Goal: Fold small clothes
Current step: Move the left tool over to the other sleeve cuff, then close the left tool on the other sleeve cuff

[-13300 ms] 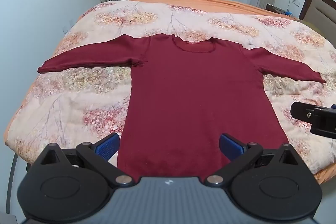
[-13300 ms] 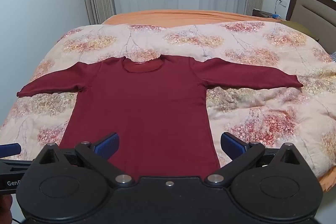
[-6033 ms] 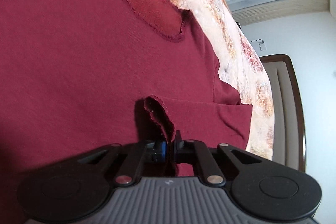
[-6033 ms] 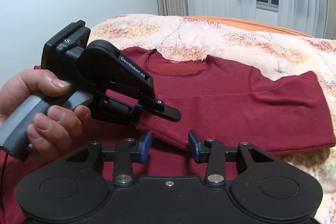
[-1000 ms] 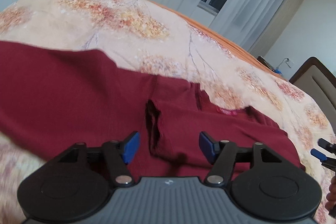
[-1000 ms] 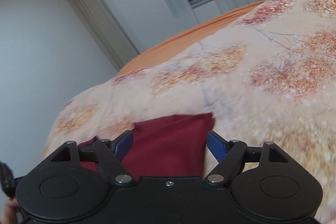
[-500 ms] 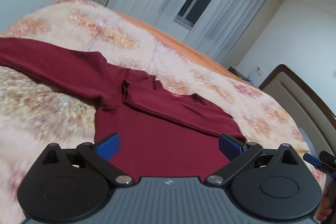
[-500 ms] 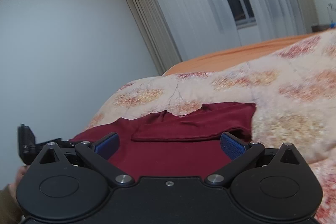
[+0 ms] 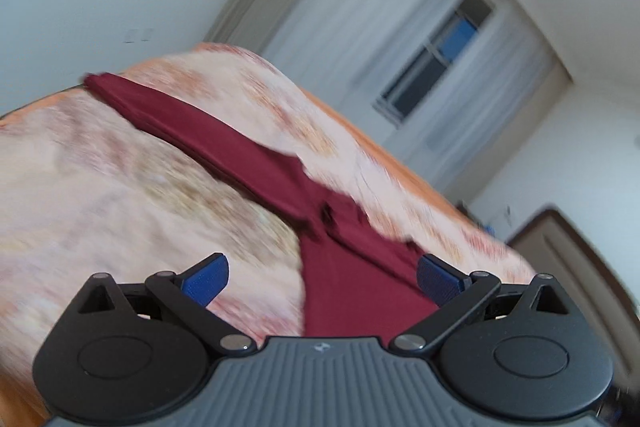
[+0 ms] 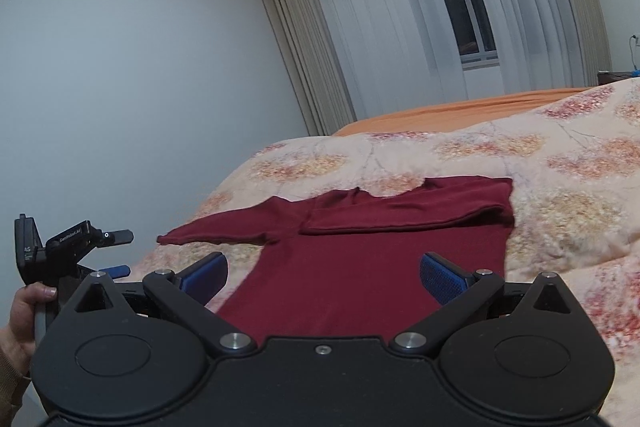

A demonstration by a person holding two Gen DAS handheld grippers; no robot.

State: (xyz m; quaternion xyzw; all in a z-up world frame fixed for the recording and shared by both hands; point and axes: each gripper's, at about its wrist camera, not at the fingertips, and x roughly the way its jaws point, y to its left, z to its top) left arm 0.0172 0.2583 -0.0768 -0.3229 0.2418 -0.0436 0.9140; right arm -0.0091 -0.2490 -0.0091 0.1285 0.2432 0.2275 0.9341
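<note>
A dark red long-sleeved sweater (image 10: 360, 267) lies flat on the bed. Its right sleeve (image 10: 408, 213) is folded across the chest; its left sleeve (image 10: 216, 229) still stretches out to the left. In the blurred, tilted left wrist view the sweater (image 9: 344, 275) shows with its outstretched sleeve (image 9: 200, 131) running up to the left. My left gripper (image 9: 322, 277) is open and empty, near the sweater's lower left. It also shows in the right wrist view (image 10: 116, 253), held in a hand. My right gripper (image 10: 322, 275) is open and empty above the sweater's hem.
The bed carries a floral quilt (image 10: 560, 163) over an orange sheet (image 10: 460, 111). Curtains and a window (image 10: 472, 23) stand behind the bed. A wooden headboard (image 9: 580, 247) is at the right. A white wall (image 10: 120, 67) lies to the left.
Both grippers have pulled back from the sweater and stayed open. The left gripper swung left and tilted, so its view is blurred. The folded right sleeve stays across the chest.
</note>
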